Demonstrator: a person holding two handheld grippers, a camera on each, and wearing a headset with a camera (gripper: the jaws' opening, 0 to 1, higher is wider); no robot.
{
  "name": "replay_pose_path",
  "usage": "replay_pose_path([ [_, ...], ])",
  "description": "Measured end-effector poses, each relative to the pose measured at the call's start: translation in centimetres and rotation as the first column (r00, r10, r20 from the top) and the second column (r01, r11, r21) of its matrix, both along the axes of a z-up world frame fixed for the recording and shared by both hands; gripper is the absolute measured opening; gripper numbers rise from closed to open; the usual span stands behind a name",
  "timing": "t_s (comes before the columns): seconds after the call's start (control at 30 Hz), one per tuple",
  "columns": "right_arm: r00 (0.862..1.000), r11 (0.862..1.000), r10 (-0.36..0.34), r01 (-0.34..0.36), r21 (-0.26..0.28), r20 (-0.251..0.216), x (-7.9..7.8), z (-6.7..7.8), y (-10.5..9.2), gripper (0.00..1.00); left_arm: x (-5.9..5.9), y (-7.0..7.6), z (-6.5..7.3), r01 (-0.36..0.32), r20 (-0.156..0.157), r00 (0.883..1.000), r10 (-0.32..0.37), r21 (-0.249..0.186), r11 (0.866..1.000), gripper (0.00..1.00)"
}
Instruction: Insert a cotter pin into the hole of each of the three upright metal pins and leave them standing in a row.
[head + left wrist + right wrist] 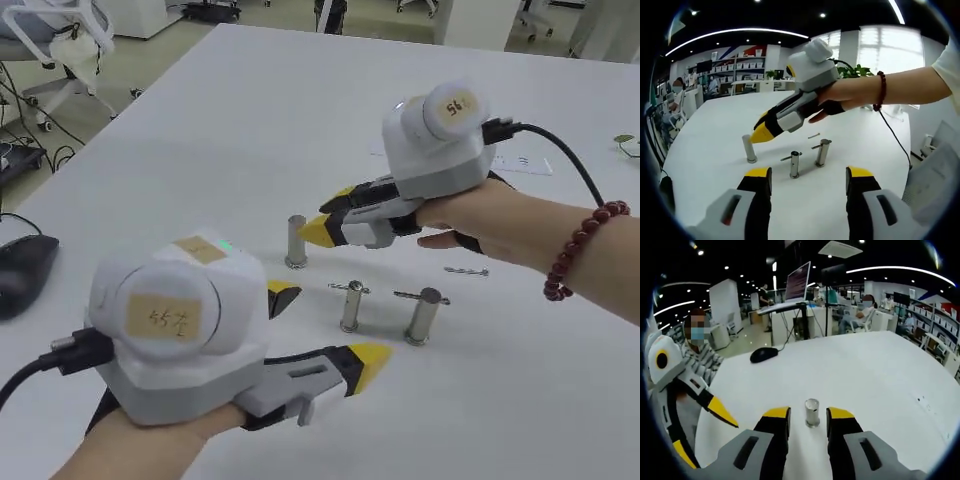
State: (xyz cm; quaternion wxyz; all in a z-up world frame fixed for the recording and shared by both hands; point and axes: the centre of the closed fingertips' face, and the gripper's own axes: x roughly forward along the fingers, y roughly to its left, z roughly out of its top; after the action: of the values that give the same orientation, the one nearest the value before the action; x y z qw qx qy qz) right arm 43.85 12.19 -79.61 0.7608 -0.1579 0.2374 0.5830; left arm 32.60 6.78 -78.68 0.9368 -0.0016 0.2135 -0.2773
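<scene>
A: Are the right fingers (776,422) holding anything?
B: No, apart and empty. The bare pin (812,412) stands straight up at 12 o'clock, just at their tips. The left fingers (759,185) are apart too, farther off.
A: The loose cotter pin (467,271)?
B: Flat on the table (250,120), beside the right hand (490,215).

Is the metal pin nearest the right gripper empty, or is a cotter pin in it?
Empty. The metal pin stands upright with nothing through its top, seen in head and right gripper views.

Opposed gripper views sharing bare pin (812,412)
</scene>
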Motion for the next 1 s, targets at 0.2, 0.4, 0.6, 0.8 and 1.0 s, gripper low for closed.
replay_pose_path([
  [0.2,1.0,1.0,-0.009,0.009,0.022,-0.016,0.4,-0.7,1.0,0.29,-0.1,0.1,-0.2,-0.006,-0.004,1.0,0.006,-0.009,1.0,0.64],
  [0.4,0.999,0.999,-0.022,0.023,0.024,-0.033,0.8,-1.7,1.7,0.27,-0.2,0.2,-0.6,-0.01,-0.022,1.0,0.009,-0.016,1.0,0.67],
  [0.6,1.0,1.0,-0.014,0.014,0.023,-0.018,1.0,-2.3,2.0,0.2,-0.2,0.5,-0.7,-0.015,-0.027,1.0,0.015,-0.018,1.0,0.69],
  [0.8,1.0,1.0,-0.015,0.015,0.022,-0.01,1.2,-2.4,2.2,0.16,-0.2,0.6,-0.9,-0.015,-0.033,0.999,0.015,-0.012,1.0,0.69],
  [1.0,1.0,1.0,-0.017,0.017,0.008,0.0,1.3,-2.5,2.1,0.14,-0.2,0.7,-1.0,-0.017,-0.036,0.999,0.016,-0.012,1.0,0.7],
])
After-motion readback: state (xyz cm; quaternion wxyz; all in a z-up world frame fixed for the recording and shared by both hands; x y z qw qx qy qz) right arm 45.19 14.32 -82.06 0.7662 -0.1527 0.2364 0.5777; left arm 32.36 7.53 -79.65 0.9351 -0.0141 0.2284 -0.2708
